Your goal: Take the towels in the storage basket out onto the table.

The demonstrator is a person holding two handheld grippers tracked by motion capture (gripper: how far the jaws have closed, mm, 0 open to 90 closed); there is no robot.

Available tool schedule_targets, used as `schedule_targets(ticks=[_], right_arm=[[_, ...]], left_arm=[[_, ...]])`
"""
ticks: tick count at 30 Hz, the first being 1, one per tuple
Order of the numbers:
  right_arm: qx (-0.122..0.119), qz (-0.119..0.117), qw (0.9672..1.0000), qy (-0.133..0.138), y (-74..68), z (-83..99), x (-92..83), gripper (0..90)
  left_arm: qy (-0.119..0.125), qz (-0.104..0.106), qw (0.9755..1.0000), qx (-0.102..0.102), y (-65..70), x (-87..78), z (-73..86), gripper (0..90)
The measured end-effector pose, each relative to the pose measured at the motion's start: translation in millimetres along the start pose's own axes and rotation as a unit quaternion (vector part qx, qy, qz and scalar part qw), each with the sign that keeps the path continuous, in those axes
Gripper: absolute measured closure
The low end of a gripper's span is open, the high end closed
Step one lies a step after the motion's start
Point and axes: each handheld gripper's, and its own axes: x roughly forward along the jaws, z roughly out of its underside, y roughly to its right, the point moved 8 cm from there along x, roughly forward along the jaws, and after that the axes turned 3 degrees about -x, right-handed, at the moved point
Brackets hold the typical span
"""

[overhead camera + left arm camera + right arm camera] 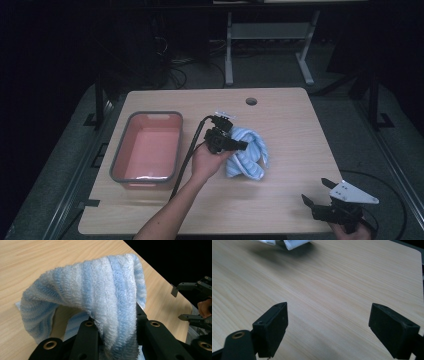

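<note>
The towel (105, 297), blue-and-white striped terry, sits bunched near the middle of the counter (280, 200); in the left gripper view a fold of it arches up off the wood, its near end pinched between the two black jaws, its far end resting on the counter. The left gripper (239, 145) pinches that towel from the towel's left side, the left hand (206, 162) behind it and a black cable trailing back toward the near edge. Left of the hand, apart from the towel, stands a bin (120, 160), grey-rimmed with a pink inside, its long side running away from the person. The right gripper (316, 191) is at the counter's near right corner, well apart from the towel, jaws spread wide with bare wood between them; a grey plate (353, 192) sits on top of it. A round hole (251, 101) lies near the far edge.
</note>
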Motion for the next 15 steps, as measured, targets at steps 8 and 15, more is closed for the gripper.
schedule_targets(ticks=[8, 15], right_arm=[[0.001, 0.000, 1.0000, 0.001, 0.0, 0.0, 0.3, 15.2], [-0.001, 0.000, 1.0000, 0.000, 0.7, 0.7, 0.3, 15.2]], left_arm=[[-0.009, 0.001, 1.0000, -0.003, -0.2, 15.0, 2.6, 72.9], [-0.017, 0.000, 0.9998, -0.004, -0.4, 26.5, 5.6, 72.4]])
